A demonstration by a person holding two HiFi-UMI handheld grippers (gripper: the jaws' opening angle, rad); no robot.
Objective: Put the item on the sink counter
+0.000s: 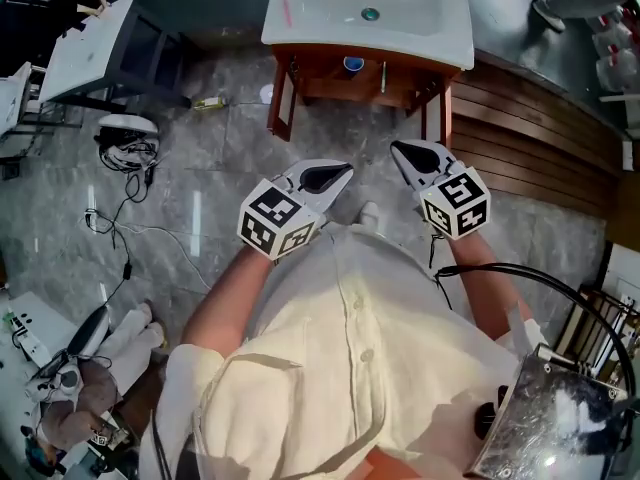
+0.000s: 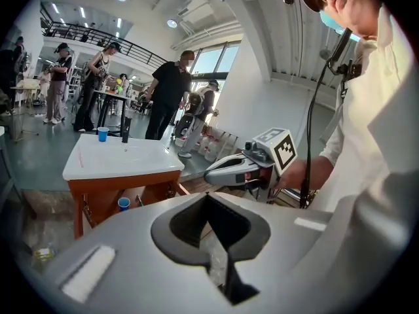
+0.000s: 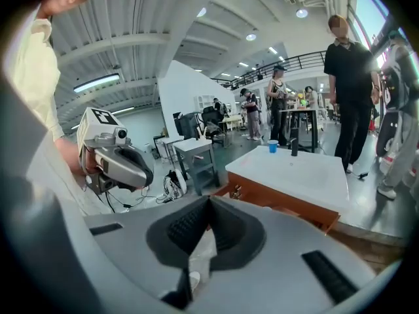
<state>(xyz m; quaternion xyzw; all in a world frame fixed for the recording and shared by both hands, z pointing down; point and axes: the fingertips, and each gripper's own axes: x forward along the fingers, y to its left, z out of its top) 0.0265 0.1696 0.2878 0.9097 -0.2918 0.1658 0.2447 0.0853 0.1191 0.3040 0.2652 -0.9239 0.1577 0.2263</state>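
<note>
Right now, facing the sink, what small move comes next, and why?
Probably open the right gripper and ease it toward the blue cup under the sink counter, likely the item: both it and the left gripper are shut, empty and well short of it.

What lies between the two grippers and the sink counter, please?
Only bare grey floor: in the head view, nothing stands between the left gripper, the right gripper and the sink counter.

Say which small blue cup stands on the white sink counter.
The small blue cup at the white sink counter's far edge; the other blue cup sits in the wooden cabinet underneath.
</note>
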